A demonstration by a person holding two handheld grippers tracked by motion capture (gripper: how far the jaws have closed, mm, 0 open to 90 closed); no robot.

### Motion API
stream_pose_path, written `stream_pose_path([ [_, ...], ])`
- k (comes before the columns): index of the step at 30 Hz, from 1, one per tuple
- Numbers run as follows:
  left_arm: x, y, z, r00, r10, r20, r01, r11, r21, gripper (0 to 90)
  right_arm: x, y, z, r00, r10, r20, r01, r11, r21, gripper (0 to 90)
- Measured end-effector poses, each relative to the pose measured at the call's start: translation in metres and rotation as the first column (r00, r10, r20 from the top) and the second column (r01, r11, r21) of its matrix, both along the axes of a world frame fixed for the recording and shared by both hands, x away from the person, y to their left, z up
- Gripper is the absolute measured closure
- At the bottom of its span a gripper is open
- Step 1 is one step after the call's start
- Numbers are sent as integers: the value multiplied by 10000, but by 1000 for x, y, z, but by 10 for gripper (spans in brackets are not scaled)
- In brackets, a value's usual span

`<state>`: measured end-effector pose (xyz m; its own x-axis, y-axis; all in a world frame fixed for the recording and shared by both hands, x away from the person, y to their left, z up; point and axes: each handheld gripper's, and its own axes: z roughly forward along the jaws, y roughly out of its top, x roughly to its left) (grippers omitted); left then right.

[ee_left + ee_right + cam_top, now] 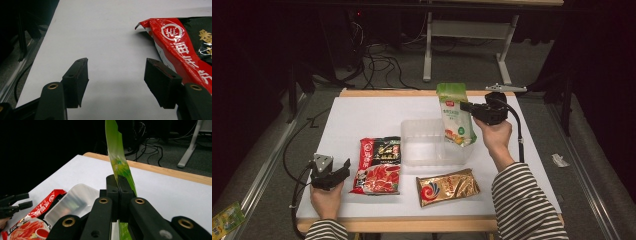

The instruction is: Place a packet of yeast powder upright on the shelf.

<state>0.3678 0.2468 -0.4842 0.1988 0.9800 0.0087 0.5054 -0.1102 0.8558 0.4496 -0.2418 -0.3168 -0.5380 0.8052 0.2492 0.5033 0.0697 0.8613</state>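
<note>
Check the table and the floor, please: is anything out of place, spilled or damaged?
One thing stands out: a small green-yellow packet lies on the floor beside the table's near left corner. On the table nothing is spilled or torn; the red packet and gold packet lie flat, and the right hand-held gripper holds the green bag above the clear container.

We see the right hand-held gripper [465,106] at about one o'clock on the white table [362,115], clamped on the side edge of a green and white packet [455,116]. The packet hangs upright over the right end of a clear plastic container [424,141] at the table's centre. At seven o'clock a red and black packet [378,165] lies flat, and at five o'clock a gold packet [447,186] lies flat. The left hand-held gripper [346,167] rests at eight o'clock with its jaws apart, just beside the red and black packet.
</note>
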Motion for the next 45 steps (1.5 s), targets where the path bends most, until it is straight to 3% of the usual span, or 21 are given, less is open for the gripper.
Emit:
stream_pose_path([
  [5,0,0,0,10000,7,-12,-7,10000,-24,364,5,3,-6,10000,-43,-71,45,9997,247,900],
  [18,0,0,0,10000,10,-28,-10,10000,-12,364,0,4,-16,9992,308,-247,-317,9988,-373,900],
  [20,0,0,0,10000,-2,-45,2,10000,16,364,-2,2,-20,9982,416,-432,-434,9982,-410,900],
  [24,0,0,0,10000,16,-25,-16,10000,-3,364,-7,3,-23,9973,516,-521,-570,9926,-1071,900],
  [38,0,0,0,10000,-7,-76,8,10000,76,365,-22,-14,-34,9966,564,-599,-634,9904,-1227,896],
  [43,1,0,0,10000,-5,-88,6,9999,104,365,-28,-16,-39,9946,671,-797,-799,9823,-1695,848],
  [45,1,0,0,10000,-7,-95,8,9999,111,365,-29,-17,-40,9941,660,-858,-796,9829,-1661,821],
])
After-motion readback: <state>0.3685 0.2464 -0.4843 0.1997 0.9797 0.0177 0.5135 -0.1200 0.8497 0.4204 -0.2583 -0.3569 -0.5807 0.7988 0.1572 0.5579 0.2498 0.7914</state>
